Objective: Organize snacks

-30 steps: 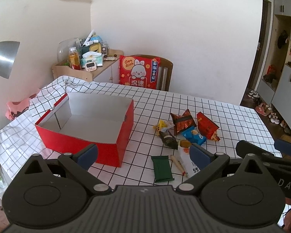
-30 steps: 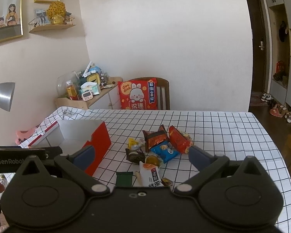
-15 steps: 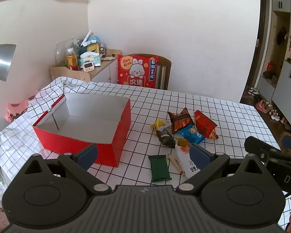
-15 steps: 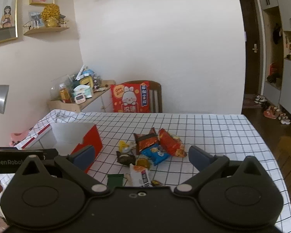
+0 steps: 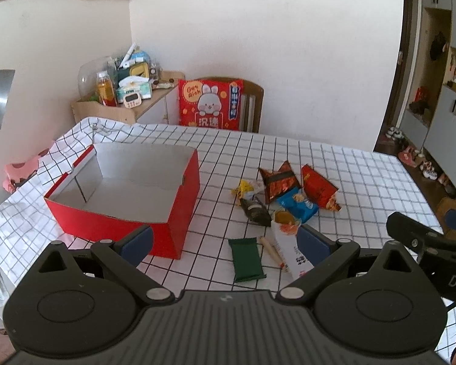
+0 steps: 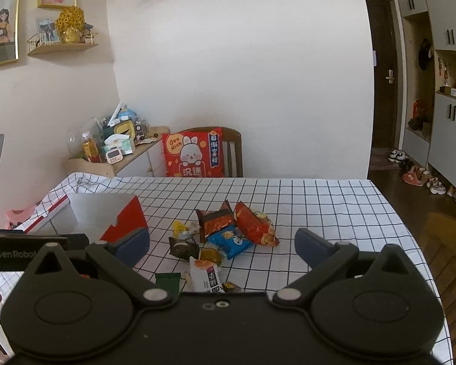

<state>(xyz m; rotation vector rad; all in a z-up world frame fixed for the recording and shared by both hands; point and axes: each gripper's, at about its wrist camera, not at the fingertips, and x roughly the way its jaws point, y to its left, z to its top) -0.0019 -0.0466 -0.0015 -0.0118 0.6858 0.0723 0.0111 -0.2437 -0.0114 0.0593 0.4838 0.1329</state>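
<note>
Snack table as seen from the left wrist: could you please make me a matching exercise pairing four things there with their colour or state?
Things:
1. cardboard box
2. flat wrapped bar
3. small snack packet
4. left gripper

Descriptions:
A. dark green, lying flat nearest the camera
B. fingers apart, holding nothing
C. red outside, white inside, nothing inside it
D. blue, in the middle of the snack pile

Pairs: 1-C, 2-A, 3-D, 4-B

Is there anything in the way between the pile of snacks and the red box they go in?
Nothing visible. Only bare checked tablecloth lies between the snack pile and the red box, whose top is open. Both tongs, left and right, are open and hold nothing.
</note>
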